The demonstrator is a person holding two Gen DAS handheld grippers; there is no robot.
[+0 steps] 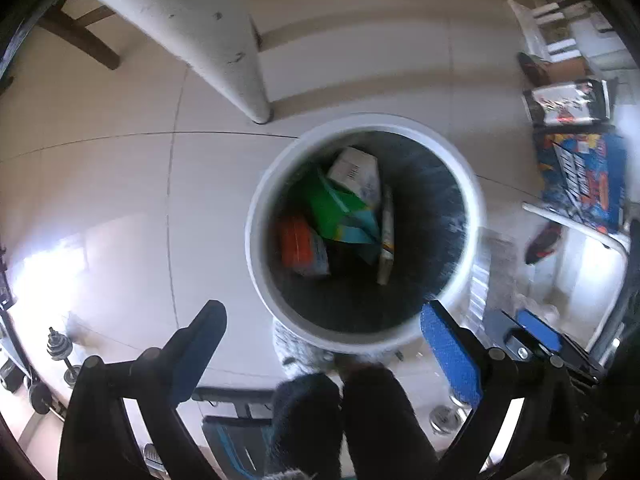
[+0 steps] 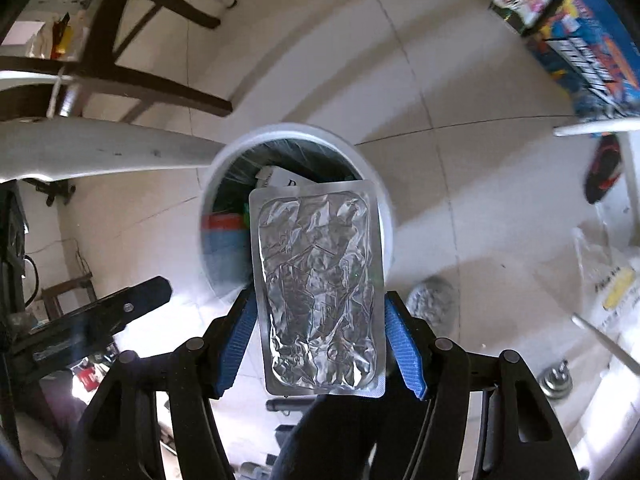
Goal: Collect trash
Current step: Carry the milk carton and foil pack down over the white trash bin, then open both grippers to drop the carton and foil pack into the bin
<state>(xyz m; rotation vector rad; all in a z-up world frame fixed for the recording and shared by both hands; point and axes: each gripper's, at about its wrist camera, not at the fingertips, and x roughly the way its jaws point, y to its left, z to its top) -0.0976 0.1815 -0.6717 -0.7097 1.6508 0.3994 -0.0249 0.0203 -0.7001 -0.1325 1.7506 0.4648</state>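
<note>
A white round bin [image 1: 256,216] with a black liner stands on the tiled floor right below both grippers. Inside it lie a green packet [image 1: 328,200], an orange box [image 1: 298,246] and a white carton [image 1: 354,170]. My left gripper [image 1: 322,314] hangs over the bin's near rim, its jaws wide open with nothing between them. In the right wrist view, my right gripper [image 2: 320,296] is shut on a crinkled silver foil blister pack [image 2: 318,280], blue pads against its two long edges. The pack hangs over the bin [image 2: 360,152] and hides much of its opening.
A white table leg [image 1: 224,40] stands just behind the bin, with dark wooden chair legs [image 2: 160,88] farther left. Colourful boxes [image 1: 580,176] and a red-and-black shoe [image 1: 542,242] lie to the right. Dumbbells [image 1: 60,352] rest at lower left. The person's dark trouser legs [image 1: 376,412] are at the bottom.
</note>
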